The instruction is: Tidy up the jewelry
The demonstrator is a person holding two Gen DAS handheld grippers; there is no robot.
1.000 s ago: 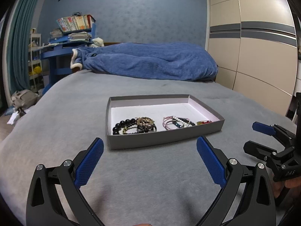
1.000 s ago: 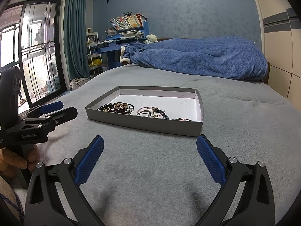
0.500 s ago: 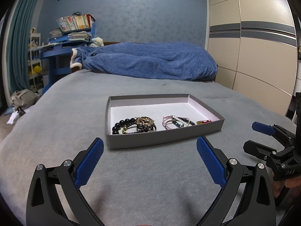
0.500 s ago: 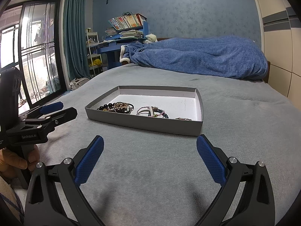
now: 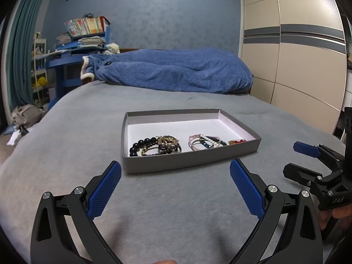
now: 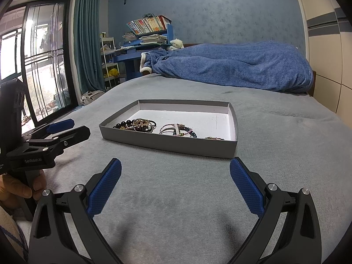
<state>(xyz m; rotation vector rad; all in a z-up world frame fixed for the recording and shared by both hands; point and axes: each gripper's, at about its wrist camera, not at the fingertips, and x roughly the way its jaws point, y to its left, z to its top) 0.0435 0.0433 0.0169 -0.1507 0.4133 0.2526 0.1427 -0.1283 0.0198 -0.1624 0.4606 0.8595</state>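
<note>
A shallow grey box (image 5: pixel 189 162) with a white floor lies on the grey bed. It also shows in the right wrist view (image 6: pixel 173 146). Along its near side lie a black bead bracelet (image 5: pixel 140 145), a dark and gold tangle of bracelets (image 5: pixel 167 143), pink and pearl bangles (image 5: pixel 203 142) and a small red and gold piece (image 5: pixel 237 141). My left gripper (image 5: pixel 175 171) is open and empty, a short way in front of the box. My right gripper (image 6: pixel 175 171) is open and empty, in front of the box's right near corner.
A blue blanket (image 5: pixel 171 70) is heaped at the far end of the bed. A wardrobe (image 5: pixel 292 50) stands on the right, a blue desk with books (image 5: pixel 83 35) and a window (image 6: pixel 33 66) on the left. Grey bedspread (image 5: pixel 176 209) surrounds the box.
Both grippers have drifted very slightly; the box sits marginally lower in the left wrist view. Nothing was taken or let go.
</note>
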